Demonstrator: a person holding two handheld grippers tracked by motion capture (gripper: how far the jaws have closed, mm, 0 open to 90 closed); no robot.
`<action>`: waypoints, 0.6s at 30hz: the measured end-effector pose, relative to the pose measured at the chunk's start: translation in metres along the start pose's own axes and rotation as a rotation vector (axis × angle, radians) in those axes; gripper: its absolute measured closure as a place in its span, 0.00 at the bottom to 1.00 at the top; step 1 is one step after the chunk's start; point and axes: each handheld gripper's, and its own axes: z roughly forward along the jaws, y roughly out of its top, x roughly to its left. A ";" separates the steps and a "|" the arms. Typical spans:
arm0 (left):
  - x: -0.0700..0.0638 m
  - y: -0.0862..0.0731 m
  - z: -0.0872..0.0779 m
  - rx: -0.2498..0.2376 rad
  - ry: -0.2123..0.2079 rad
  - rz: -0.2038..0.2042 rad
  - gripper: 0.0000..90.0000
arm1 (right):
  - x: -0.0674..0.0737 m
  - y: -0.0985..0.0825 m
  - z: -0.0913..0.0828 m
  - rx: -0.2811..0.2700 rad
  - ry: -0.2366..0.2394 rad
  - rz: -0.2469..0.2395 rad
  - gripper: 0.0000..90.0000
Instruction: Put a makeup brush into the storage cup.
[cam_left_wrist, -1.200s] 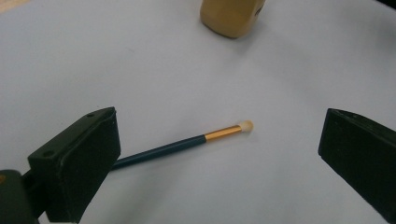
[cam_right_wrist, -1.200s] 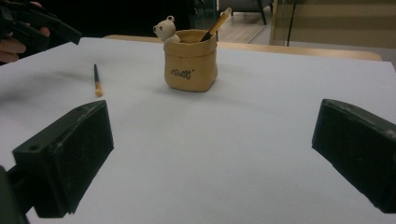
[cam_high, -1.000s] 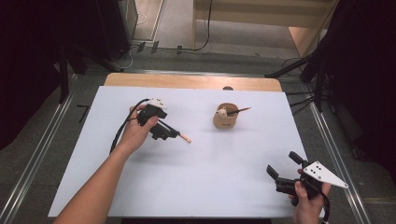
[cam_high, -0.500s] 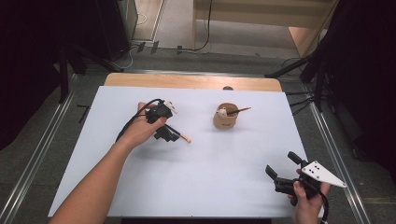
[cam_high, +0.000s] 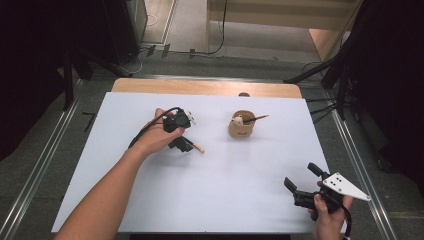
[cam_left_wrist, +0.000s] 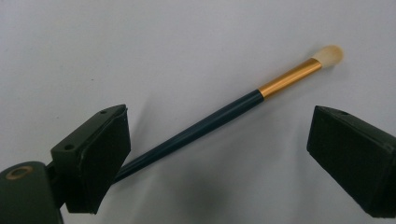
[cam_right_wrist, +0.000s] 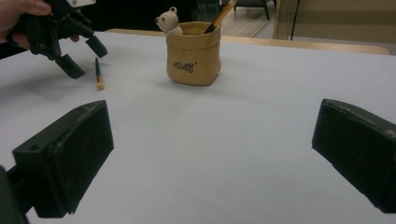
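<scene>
A dark-handled makeup brush (cam_left_wrist: 210, 121) with a gold ferrule and pale tip lies flat on the white table (cam_high: 225, 200). My left gripper (cam_high: 184, 145) hovers low over it, pointing down. In the left gripper view the brush handle runs between the jaws (cam_left_wrist: 219, 121), and the pads stand apart from it. These jaws have just been closing a little and are still open. A tan pouch (cam_high: 241, 129) with a small bear on its rim holds another brush (cam_high: 256, 119). My right gripper (cam_high: 300, 175) rests open near the front right corner, facing the pouch (cam_right_wrist: 194, 60).
A wooden strip (cam_high: 205, 87) borders the table's far edge. Dark stands and cables surround the table on the floor. In the right gripper view the left gripper (cam_right_wrist: 77, 58) and the lying brush (cam_right_wrist: 98, 74) show at the far left.
My left hand has shifted slightly right and lower over the lying brush. The brush, the pouch and my right gripper have stayed put.
</scene>
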 end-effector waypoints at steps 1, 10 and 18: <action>0.000 0.001 0.001 0.004 0.008 0.003 0.12 | 0.000 0.000 0.000 -0.001 0.001 0.001 0.00; -0.003 0.000 0.005 0.045 0.018 -0.041 0.24 | -0.001 0.000 -0.001 0.000 -0.003 0.002 0.00; -0.010 0.004 -0.002 0.065 -0.019 -0.005 0.74 | -0.001 0.000 -0.001 -0.001 -0.003 0.005 0.00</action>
